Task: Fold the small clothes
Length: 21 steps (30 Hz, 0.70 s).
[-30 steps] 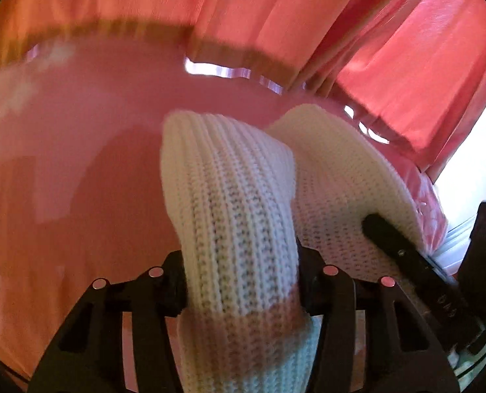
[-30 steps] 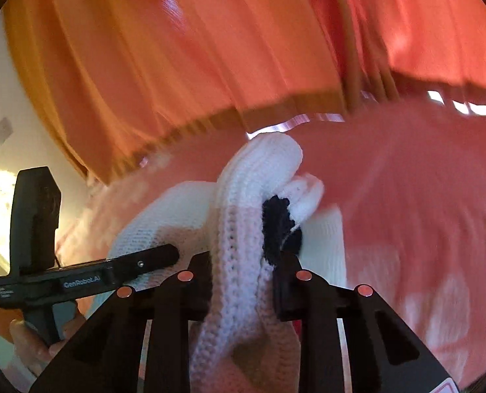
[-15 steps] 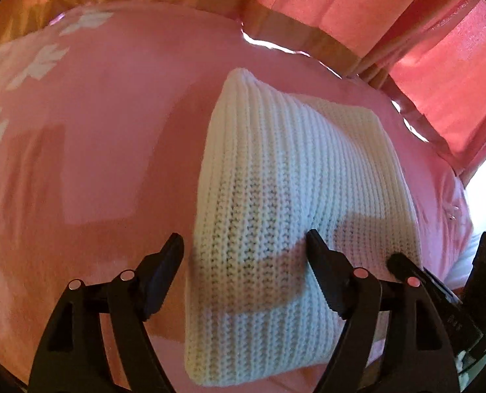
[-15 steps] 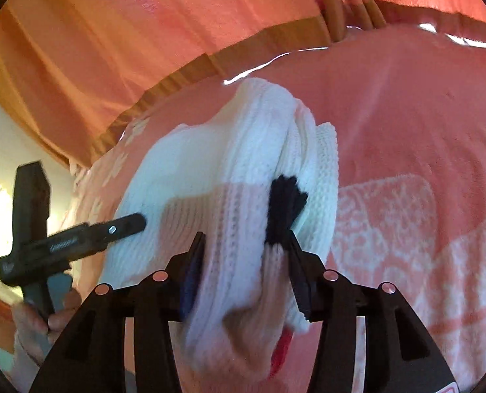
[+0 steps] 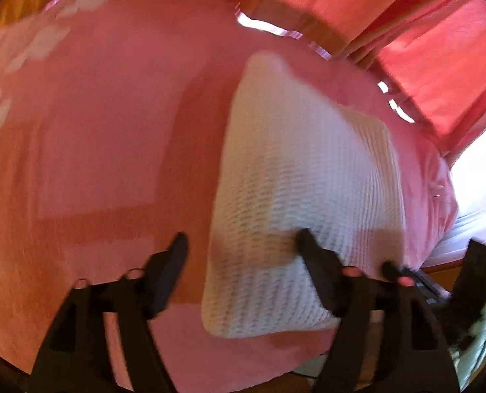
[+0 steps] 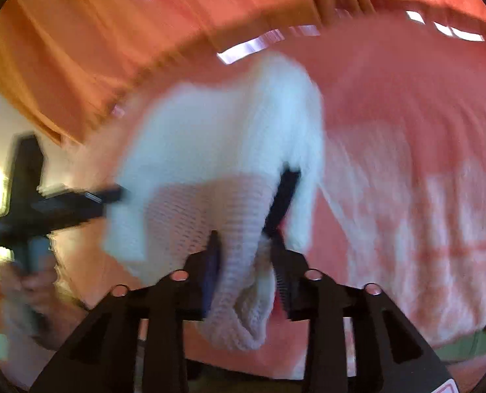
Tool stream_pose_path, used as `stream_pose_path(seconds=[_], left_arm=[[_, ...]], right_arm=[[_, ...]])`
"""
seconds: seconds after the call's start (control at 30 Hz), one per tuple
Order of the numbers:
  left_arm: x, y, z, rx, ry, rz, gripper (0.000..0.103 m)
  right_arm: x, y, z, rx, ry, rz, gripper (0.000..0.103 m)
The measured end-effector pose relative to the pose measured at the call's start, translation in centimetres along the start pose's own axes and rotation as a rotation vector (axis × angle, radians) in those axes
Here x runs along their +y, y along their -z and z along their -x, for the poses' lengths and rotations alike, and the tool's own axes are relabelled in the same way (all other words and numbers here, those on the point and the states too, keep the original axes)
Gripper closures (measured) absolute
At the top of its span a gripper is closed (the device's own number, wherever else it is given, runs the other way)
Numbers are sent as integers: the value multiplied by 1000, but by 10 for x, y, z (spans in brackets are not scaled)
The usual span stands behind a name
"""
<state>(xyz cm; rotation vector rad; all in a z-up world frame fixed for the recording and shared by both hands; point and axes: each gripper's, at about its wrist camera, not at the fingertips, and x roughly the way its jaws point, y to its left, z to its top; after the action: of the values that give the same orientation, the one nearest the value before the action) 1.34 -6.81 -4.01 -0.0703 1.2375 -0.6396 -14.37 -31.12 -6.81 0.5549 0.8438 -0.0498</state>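
A white knitted garment (image 5: 295, 203) is seen lying folded on a pink bedspread (image 5: 105, 150) that covers a bed. In the left wrist view, its near left corner is framed by the left hand-held gripper (image 5: 243, 245), whose jaws stand wide apart. The left finger is held clear of the knit over bare bedspread, while the right finger lies over the garment's near edge; no pinch of the fabric is shown. These jaws have just been opening, with the garment's corner between them but not clamped.

In the right wrist view, much blurred, the right hand-held gripper (image 6: 247, 249) is shown with a thick fold of the same garment (image 6: 223, 163) hanging between its fingers. The fold fills the gap, and both pads appear to be pressed against it. These jaws have just been opening as well, with the knit between them. A black patch (image 6: 283, 196) is seen on the garment just above the right finger.

At the left of that view, the other hand-held gripper is seen beside the garment, grasped by a person's hand (image 6: 29, 288). Orange-red curtains (image 6: 111, 32) hang behind the bed, with slits of daylight along their lower hem.
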Motion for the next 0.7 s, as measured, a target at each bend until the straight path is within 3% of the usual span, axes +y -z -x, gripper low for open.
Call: stream_pose_path(seconds=[0.07,0.13,0.23,0.33,0.43,0.47,0.5,0.53,0.57,0.63,0.7], left_arm=[[2,2,-2,3,19,15,30],[4,3,4,-38,16,19,16],[4,-8,3,-64,63,52,12],[9,-21,-13,-51,89,125,11],[17,-26,-36,11,120,190,7],[20,-25,-43,28,148,219,7],[19,-26,-43,18,152,223,8],[17,-26,-41,10,163,214,26],[13,-27,-39,5,195,204,36],[3,-26,-19,-62,189,170,53],[-12,-24,10,-144,228,110,55]], right_arm=[[-3,2,4,-37,-18,-40,55],[-1,-9,13,-80,-21,-30,44],[-1,-32,11,-123,38,2,25],[-17,-47,-18,-42,3,-52,25],[-38,-43,-50,34,-129,-193,20],[-41,-43,-50,-4,-161,-224,23],[-40,-43,-53,14,-165,-223,39],[-38,-47,-54,27,-183,-208,56],[-34,-49,-52,27,-200,-199,60],[-13,-64,-31,-30,-181,-99,66],[12,-81,4,-131,-177,21,66]])
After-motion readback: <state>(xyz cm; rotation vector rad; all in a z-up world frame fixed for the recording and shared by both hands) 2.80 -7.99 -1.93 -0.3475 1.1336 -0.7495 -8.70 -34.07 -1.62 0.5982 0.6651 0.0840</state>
